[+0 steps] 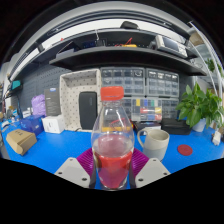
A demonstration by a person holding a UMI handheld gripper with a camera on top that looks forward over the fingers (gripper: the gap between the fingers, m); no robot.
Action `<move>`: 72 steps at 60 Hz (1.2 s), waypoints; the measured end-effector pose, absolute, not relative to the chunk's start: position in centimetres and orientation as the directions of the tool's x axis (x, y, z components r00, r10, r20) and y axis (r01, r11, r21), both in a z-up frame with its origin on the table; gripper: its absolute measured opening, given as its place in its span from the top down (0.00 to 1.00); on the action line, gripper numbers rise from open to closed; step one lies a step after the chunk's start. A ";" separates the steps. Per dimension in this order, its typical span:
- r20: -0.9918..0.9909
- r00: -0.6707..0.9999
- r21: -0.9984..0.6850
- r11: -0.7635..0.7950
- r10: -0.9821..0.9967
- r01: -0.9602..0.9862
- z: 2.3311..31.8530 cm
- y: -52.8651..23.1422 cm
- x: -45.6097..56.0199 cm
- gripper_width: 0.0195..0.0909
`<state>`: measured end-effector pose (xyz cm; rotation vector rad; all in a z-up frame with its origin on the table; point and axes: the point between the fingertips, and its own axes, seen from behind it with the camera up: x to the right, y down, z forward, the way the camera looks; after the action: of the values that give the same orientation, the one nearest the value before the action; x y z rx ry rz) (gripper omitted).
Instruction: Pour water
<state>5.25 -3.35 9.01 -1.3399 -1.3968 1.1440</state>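
Between the fingers: plastic bottle (112, 145), upright, red-capped, clamped by gripper (112, 167); ceramic cup (154, 142) just right and beyond, on blue table (60, 150)

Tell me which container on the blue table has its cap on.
The bottle between the fingers: its orange cap is on. The mug beside it, on the table, stands open-topped. A loose red cap lies beyond the mug.
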 end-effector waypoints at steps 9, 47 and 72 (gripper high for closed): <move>-0.120 -0.066 -0.954 -0.096 0.991 0.283 8.9 -3.8 4.7 0.63; -0.977 0.197 -0.029 -0.963 0.084 0.267 15.1 -4.2 -3.2 0.63; -0.902 0.232 0.403 -0.902 -0.363 0.156 16.5 -1.2 -4.0 0.63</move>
<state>-4.00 -1.24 16.53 -2.7588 0.2505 2.2462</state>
